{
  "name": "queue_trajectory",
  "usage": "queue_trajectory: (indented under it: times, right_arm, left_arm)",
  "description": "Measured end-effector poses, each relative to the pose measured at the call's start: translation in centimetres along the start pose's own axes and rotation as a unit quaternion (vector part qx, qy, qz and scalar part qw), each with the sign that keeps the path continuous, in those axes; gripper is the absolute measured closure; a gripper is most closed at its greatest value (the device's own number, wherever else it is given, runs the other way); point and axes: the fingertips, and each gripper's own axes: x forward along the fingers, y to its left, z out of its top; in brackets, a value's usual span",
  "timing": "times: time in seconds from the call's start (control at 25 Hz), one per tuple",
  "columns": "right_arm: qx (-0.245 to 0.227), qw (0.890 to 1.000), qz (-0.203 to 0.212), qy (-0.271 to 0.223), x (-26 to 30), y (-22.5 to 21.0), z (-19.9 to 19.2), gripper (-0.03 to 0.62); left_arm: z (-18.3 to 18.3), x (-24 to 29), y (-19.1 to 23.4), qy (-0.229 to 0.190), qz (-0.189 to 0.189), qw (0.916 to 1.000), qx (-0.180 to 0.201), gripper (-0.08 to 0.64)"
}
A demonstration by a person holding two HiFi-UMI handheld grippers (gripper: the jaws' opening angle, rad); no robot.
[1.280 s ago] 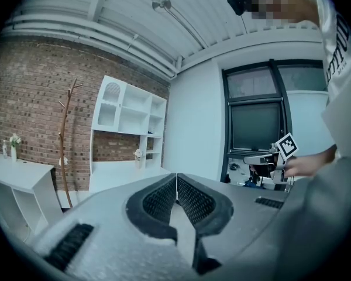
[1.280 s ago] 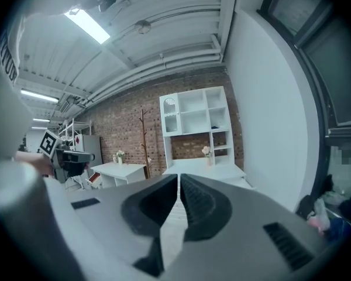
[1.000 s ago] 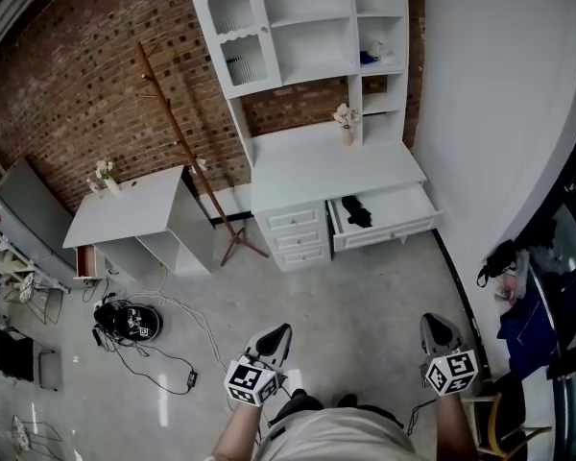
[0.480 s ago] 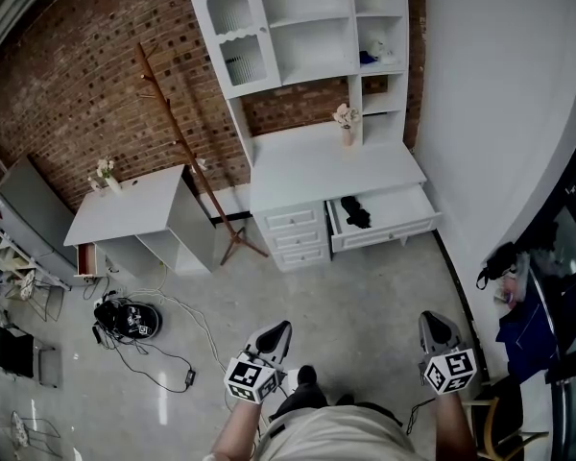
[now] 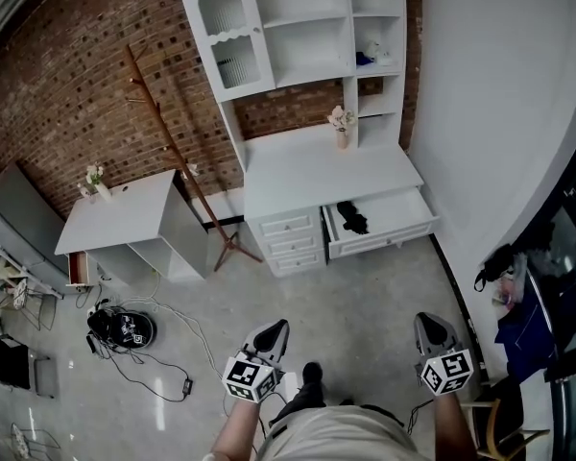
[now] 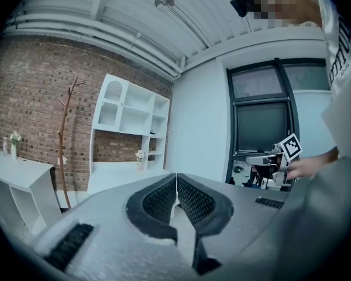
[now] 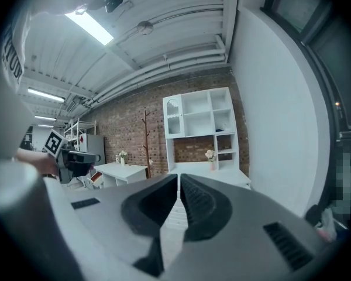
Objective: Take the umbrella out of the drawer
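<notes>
Right gripper (image 7: pixel 179 179): grey jaws with black ribbed pads closed together, nothing between
Straight ahead: white wooden desk with open-shelf hutch (image 7: pixel 200 122) against red brick wall (image 7: pixel 128 127)
Left of desk: thin brown wooden coat stand (image 7: pixel 145 139), low white table (image 7: pixel 126 170)
Far left: left gripper (image 7: pixel 93 156)

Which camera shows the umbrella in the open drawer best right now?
The head view: it looks down into the open drawer, where the umbrella shows as a small dark bundle at the left end. Both gripper views face the white desk from low down, and their own shut jaws cover the drawer, so neither shows the umbrella.
</notes>
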Motion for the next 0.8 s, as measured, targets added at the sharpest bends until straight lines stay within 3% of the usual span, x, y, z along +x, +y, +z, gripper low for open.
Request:
queue_trajectory:
  times: [0.32, 0.8]
  right_arm:
    - [-0.008, 1.000, -0.016, 0.017, 4.3, 0.7, 0.9, 0.558]
    - [-0.001, 0.998, -0.050, 0.033, 10.5, 0.9, 1.6, 0.558]
  left_arm:
    - [1.0, 4.0, 4.7, -0.012, -0.023, 0.9994, -0.021, 0.535]
    - [1.5, 9.3, 10.6, 0.001, -0.054, 0.9985, -0.008, 0.535]
